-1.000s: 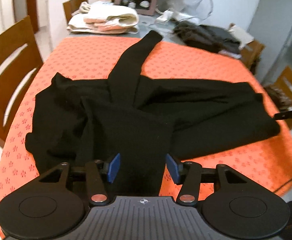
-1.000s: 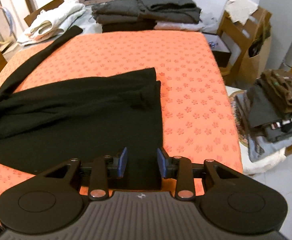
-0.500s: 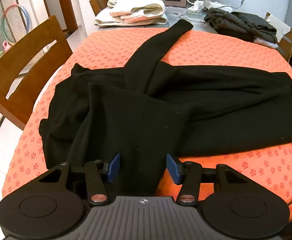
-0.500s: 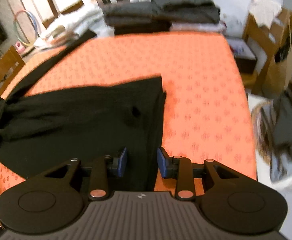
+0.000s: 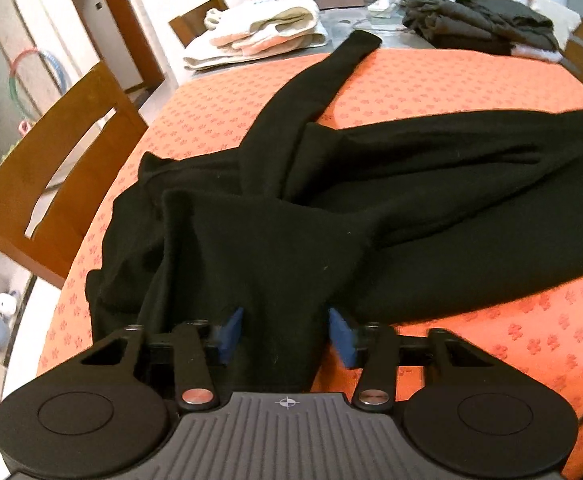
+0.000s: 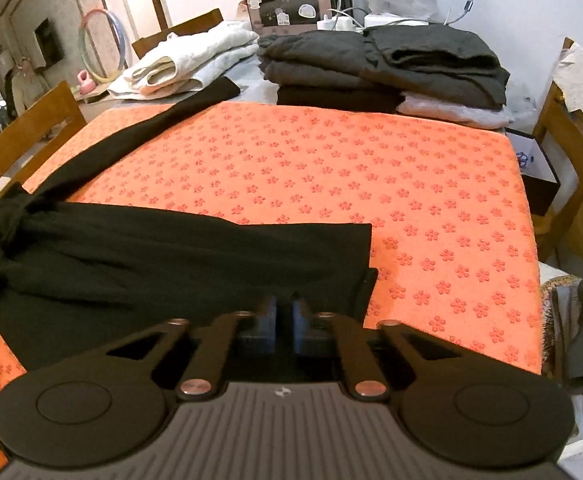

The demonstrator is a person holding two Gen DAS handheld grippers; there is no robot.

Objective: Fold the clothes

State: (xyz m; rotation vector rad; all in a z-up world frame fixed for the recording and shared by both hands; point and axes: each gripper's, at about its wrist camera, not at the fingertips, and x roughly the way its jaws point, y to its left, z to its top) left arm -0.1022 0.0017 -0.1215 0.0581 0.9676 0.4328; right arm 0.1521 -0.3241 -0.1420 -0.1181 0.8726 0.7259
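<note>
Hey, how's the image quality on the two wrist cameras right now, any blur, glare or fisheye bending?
Left wrist view: strong fisheye bending at the wooden chair, soft edges, black garment nearly detailless. Right wrist view: sharper, the orange tablecloth pattern crisp, its edges bowed, garment folds by the right claw lost in darkness; no obvious glare.

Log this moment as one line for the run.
left gripper: open over black garment | right gripper: shut on black garment hem | orange tablecloth | fold unfinished

Right gripper [image 6: 284, 322] jaws newly closed on garment [image 6: 179, 256]
</note>
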